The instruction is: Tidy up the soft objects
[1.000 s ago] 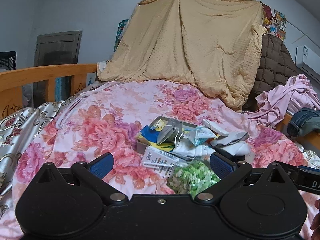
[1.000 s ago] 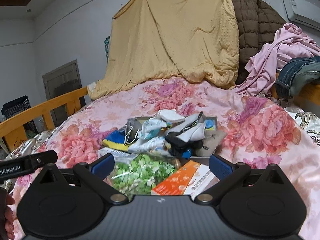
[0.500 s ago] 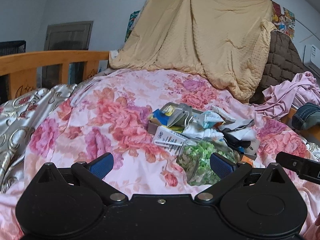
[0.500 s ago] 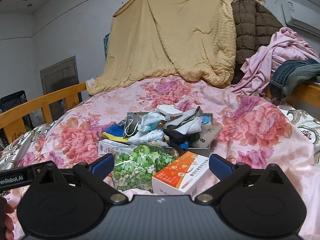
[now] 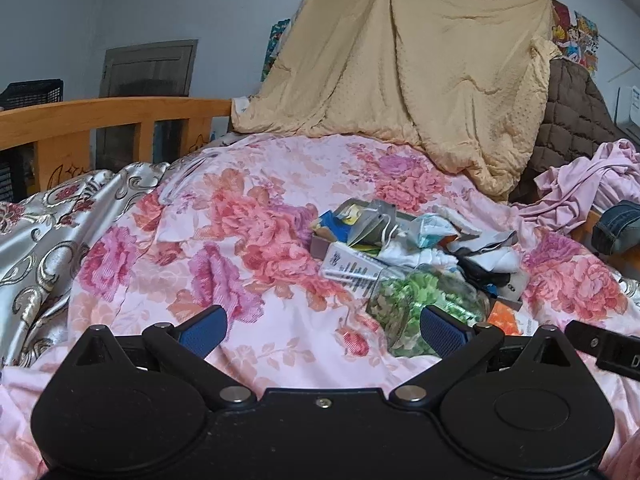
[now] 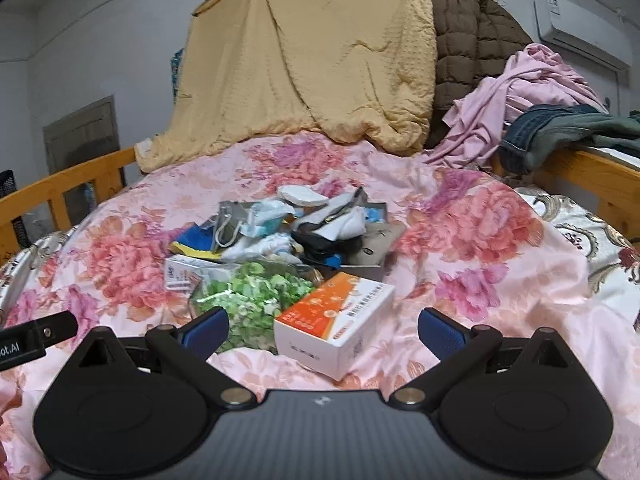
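A grey shallow box [image 6: 372, 266] heaped with socks, face masks and cloths [image 6: 340, 226] lies mid-bed on the pink floral quilt [image 6: 480, 240]; the same pile [image 5: 416, 240] shows right of centre in the left wrist view. In front of it lie a clear bag of green pieces [image 6: 256, 300] [image 5: 420, 308], an orange-and-white carton [image 6: 336, 320] and a white carton [image 5: 348, 266]. My left gripper [image 5: 322, 330] is open over bare quilt, left of the bag. My right gripper [image 6: 324, 330] is open, with the orange carton just ahead between its blue fingertips.
A tan blanket [image 5: 420, 80] hangs at the bed's head beside a brown quilted cover [image 6: 472, 60]. Pink clothes [image 6: 528, 92] and jeans [image 6: 560, 128] are piled at the right on a wooden rail. A wooden bed rail [image 5: 100, 120] and silver patterned fabric [image 5: 48, 232] lie at the left.
Both grippers have pulled back from the pile; the left one has also shifted left, so the bag now sits at its right fingertip. The orange carton is fully in the right view. Both stay open.
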Tool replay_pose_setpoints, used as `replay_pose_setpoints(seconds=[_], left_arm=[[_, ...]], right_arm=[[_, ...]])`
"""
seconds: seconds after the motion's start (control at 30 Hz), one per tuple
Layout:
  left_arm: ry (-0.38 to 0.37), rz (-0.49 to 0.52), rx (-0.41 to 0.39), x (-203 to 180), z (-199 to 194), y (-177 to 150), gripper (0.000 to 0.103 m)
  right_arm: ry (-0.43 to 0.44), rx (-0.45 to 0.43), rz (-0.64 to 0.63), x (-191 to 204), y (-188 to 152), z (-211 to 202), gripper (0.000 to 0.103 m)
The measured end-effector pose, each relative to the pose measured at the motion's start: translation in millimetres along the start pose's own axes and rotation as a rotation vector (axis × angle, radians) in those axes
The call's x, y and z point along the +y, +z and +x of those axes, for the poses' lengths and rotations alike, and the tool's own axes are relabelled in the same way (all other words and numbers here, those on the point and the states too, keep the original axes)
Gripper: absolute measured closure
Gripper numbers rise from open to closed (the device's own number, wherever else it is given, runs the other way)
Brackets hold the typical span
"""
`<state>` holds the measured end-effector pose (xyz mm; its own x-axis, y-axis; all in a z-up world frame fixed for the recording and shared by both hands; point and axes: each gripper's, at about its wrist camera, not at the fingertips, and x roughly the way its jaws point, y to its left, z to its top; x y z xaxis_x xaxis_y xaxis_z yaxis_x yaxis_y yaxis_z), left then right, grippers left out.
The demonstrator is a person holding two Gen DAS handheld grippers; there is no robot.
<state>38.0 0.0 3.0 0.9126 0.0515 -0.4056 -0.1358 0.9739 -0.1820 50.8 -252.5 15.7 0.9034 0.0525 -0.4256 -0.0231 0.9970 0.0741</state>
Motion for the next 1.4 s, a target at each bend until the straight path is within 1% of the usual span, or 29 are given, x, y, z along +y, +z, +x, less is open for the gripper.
replay_pose_setpoints(seconds=[0.1, 0.23, 0.43, 0.9, 1.17, 1.4], left_arm=[[0.016, 0.011, 0.01, 0, 4, -3, 0.001], [0.026, 0.025, 0.016, 1, 9, -9, 0.001], [0.043, 0.008, 0.033, 6, 15, -11, 0.001], [0.055, 0.018, 0.042, 5, 18, -14, 0.001], [0.056, 0.018, 0.04, 5, 18, -14, 0.001], [0.067, 0.033, 0.041, 5, 19, -15, 0.001]], right_arm=[[-0.011, 0.02, -0.015, 3, -2, 3, 0.0], [-0.003, 0.024, -0.023, 4, -3, 4, 0.0], [-0.005, 0.038, -0.036, 7, -3, 7, 0.0], [-0.004, 0.072, -0.061, 13, -7, 17, 0.0], [-0.01, 0.077, -0.07, 14, -8, 20, 0.0], [-0.025, 0.108, -0.09, 15, -10, 29, 0.0]])
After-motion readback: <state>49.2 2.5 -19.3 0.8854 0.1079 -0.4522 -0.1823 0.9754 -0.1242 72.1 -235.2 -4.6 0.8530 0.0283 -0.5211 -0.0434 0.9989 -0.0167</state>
